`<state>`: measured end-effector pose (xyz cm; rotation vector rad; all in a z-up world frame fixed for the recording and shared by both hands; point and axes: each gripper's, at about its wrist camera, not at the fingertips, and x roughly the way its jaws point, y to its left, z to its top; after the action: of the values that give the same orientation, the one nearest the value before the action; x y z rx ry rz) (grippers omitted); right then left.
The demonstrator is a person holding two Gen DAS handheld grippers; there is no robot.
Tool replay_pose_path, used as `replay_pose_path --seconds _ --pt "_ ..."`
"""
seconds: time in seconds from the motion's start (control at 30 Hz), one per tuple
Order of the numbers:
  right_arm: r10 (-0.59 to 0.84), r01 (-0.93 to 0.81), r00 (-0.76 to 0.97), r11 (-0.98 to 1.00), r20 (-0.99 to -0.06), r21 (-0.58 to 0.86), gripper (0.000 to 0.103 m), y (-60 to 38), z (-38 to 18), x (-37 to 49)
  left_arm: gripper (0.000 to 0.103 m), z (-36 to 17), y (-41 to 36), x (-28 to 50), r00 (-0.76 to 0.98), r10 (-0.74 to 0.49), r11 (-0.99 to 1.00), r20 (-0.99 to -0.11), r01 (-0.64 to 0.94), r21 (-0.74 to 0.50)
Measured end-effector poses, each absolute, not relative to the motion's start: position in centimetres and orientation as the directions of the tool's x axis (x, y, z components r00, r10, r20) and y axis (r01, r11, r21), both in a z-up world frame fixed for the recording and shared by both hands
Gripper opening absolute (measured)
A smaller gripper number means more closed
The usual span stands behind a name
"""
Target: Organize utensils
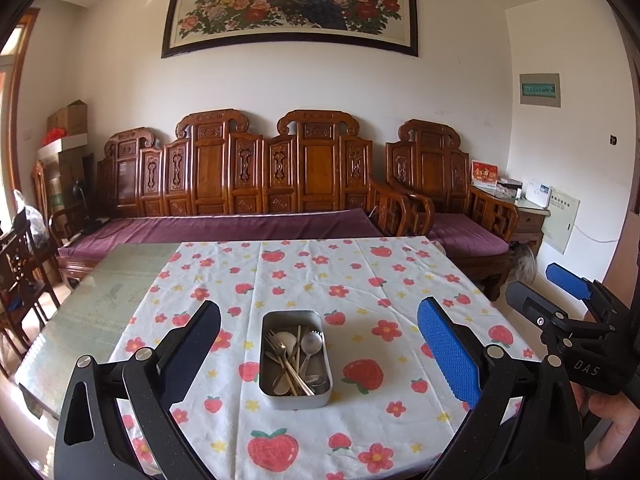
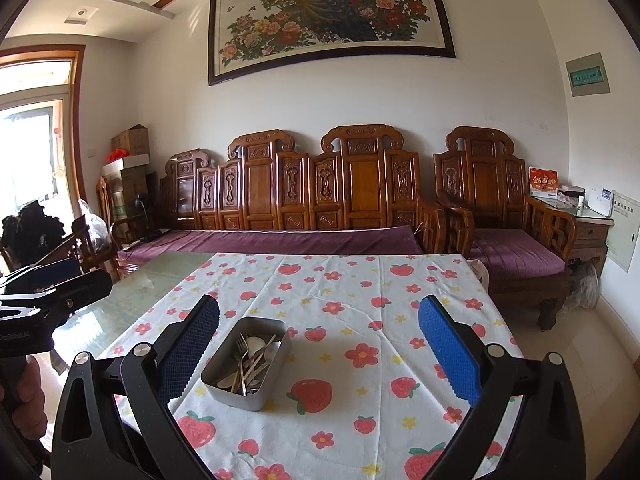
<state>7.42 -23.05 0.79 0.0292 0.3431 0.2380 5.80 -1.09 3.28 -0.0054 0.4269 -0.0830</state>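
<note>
A: Left wrist view. Metal tin [image 1: 295, 360] sits on the worktop [image 1: 100, 292], on the strawberry-print cloth [image 1: 320, 280], near the front edge. Rectangular, rounded corners. Long axis runs away from the camera, toward the carved wooden bench [image 1: 248, 176] at the far wall.

B: Contents?

A: Utensils [image 1: 294, 356] piled loose inside: a fork [image 1: 278, 342] with tines toward the far end, a steel spoon [image 1: 311, 344] with bowl also at the far end, a pale spoon bowl beside the fork, thin gold-toned handles slanting toward the near right corner. Most handles lie roughly along the tin's length. Exact count not readable.

B: Left gripper?

A: Left gripper [image 1: 320, 356] hovers above the near edge of the cloth. Jaws spread wide, nothing between them. The tin shows in the gap, apart from both fingers [image 1: 448, 356].

B: Right wrist view agrees?

A: Yes on the tin [image 2: 246, 362], though from here its long axis reads diagonal, near-left to far-right. Fork [image 2: 241, 350] tines point away; handles bunch at the near end. Right gripper [image 2: 320, 356] also has its jaws wide apart and holds nothing. The tin lies just beside its left finger; whether they touch, cannot tell. Right finger [image 2: 448, 356] well apart from it.

B: Grippers relative to each other?

A: The right gripper [image 1: 568, 300] shows at the right edge of the left view, a hand on its handle. The left one [image 2: 52, 292] appears at the left edge of the right view.
</note>
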Motion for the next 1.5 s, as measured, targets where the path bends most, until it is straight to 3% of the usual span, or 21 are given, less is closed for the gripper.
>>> replay_pose_path --seconds 1.5 --pt "0.235 -0.224 0.913 0.972 -0.333 0.071 0.101 -23.08 0.42 7.57 0.095 3.51 -1.61 5.57 0.909 -0.088 0.996 -0.407 0.083 -0.030"
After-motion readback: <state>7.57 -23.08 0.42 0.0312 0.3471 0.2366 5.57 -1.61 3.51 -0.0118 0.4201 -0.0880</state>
